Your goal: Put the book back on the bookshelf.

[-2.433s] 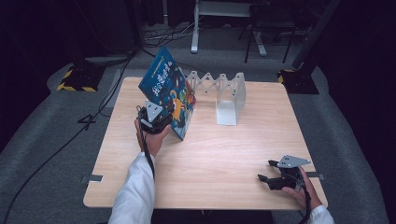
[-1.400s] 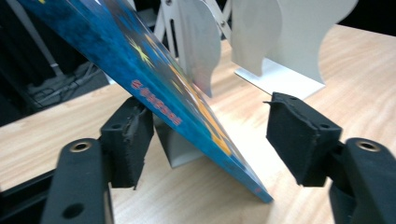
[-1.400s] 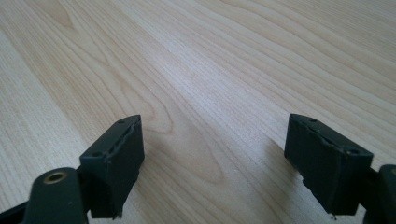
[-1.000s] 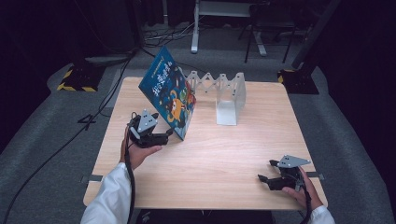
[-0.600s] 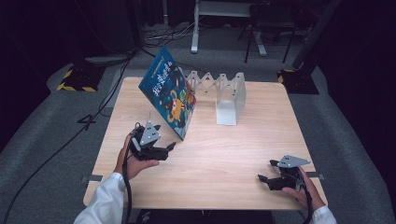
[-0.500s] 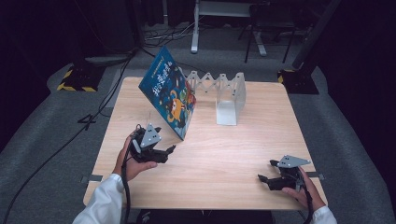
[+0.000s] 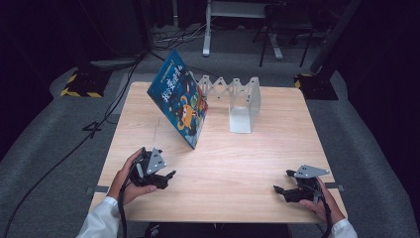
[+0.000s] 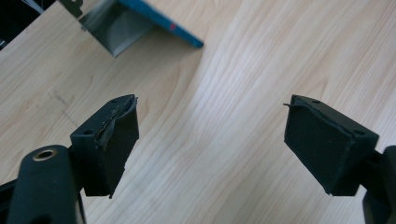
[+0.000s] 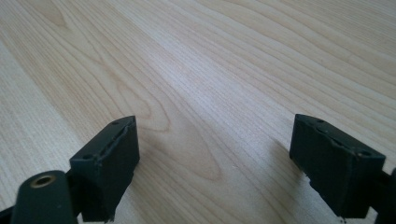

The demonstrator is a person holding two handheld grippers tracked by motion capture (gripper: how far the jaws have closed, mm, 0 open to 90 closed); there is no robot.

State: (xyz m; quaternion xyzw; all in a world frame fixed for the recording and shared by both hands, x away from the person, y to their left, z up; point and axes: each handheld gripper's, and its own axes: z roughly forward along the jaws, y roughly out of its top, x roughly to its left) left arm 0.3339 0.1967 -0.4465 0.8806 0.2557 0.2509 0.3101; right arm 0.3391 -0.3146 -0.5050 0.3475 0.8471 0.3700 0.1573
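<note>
Dark floor and cabling ring a pale wooden counter (image 7: 247, 163), on which a blue picture book (image 7: 179, 102) stands tilted near the far left corner, its top leaning against a folding grey metal rack (image 7: 233, 94) that runs along the far edge toward the middle. Near the front left corner, well apart from the book, the left gripper (image 7: 166, 177) lies in the person's hand with its fingers (image 8: 112, 144) spread wide over bare wood, nothing between them. At the front right corner the right gripper (image 7: 281, 192) rests low with its fingers (image 9: 109, 163) likewise apart and empty.
</note>
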